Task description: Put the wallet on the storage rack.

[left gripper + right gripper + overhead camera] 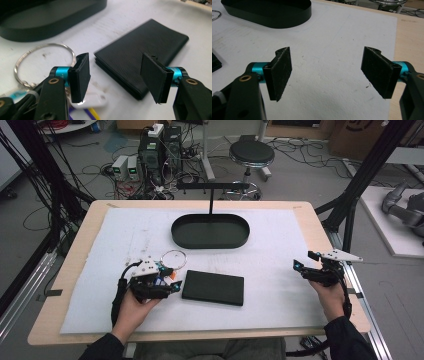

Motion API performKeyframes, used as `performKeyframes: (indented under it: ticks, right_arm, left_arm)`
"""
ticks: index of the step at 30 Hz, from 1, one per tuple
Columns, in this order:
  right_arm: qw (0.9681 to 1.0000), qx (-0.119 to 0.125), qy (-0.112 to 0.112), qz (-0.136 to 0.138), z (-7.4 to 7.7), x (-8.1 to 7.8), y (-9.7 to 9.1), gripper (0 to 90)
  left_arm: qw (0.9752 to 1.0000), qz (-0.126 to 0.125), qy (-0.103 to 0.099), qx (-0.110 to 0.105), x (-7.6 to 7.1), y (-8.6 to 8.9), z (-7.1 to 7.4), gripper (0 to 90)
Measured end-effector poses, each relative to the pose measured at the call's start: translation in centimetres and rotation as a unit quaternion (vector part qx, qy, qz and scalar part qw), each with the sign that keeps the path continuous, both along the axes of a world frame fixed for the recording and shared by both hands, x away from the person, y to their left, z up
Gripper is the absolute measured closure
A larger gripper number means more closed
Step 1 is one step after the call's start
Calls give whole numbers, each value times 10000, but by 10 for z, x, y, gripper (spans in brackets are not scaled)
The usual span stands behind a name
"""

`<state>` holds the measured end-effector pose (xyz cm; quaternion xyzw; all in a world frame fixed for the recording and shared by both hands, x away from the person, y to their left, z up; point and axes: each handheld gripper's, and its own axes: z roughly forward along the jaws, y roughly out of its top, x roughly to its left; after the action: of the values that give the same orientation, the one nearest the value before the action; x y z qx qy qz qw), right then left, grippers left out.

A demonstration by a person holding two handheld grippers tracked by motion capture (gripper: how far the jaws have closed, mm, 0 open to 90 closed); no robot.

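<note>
While the person's left hand holds the left gripper low over the white mat, its jaws stand apart with nothing clamped between them. Directly ahead of those jaws, and just past their tips, lies a flat black wallet; one corner of it sits in line with the gap, though no pad touches it. Beside the near jaw, to its outer side, a metal key ring lies flat on the mat, with a white tag under the jaw tip; whether the tag hangs on the ring cannot be told. Farther out beyond the ring and the wallet stands an oval black tray, well apart from the gripper, with a thin black post rising behind it. On the other side of the table, the right gripper is held in the right hand near the mat's edge, well apart from the wallet. Its jaws are also spread wide, with bare mat showing between the pads and nothing gripped. From that gripper the tray lies far ahead and off to one side.
</note>
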<state>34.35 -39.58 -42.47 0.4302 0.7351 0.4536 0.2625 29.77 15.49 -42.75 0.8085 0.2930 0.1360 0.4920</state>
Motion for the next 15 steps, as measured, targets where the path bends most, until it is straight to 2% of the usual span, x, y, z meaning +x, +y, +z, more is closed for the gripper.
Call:
performKeyframes:
  ticks: [1, 3, 8, 9, 10, 13, 15]
  right_arm:
    - [10000, -1, 2, -5, 0, 0, 0, 252]
    - [10000, -1, -2, -8, 0, 0, 0, 252]
    - [10000, -21, -26, -8, 0, 0, 1, 252]
    - [10000, -20, -24, -8, 0, 0, 1, 252]
    - [10000, -17, -18, -2, 1, 0, 1, 252]
    - [10000, -21, -21, 4, 0, 0, 2, 252]
    - [10000, -29, -38, 12, 0, 0, 2, 252]
  left_arm:
    - [10000, -59, 20, 8, -4, 0, -2, 455]
    - [9998, -131, 136, 12, -11, -3, -9, 458]
    - [9993, -209, 267, 152, -14, -11, -14, 475]
    - [9990, -258, 286, 210, -15, -13, -16, 475]
    - [9983, -271, 347, 387, -15, -18, -19, 497]
    - [9962, -250, 495, 668, -14, -24, -24, 532]
    - [9957, -257, 546, 702, -13, -26, -26, 530]
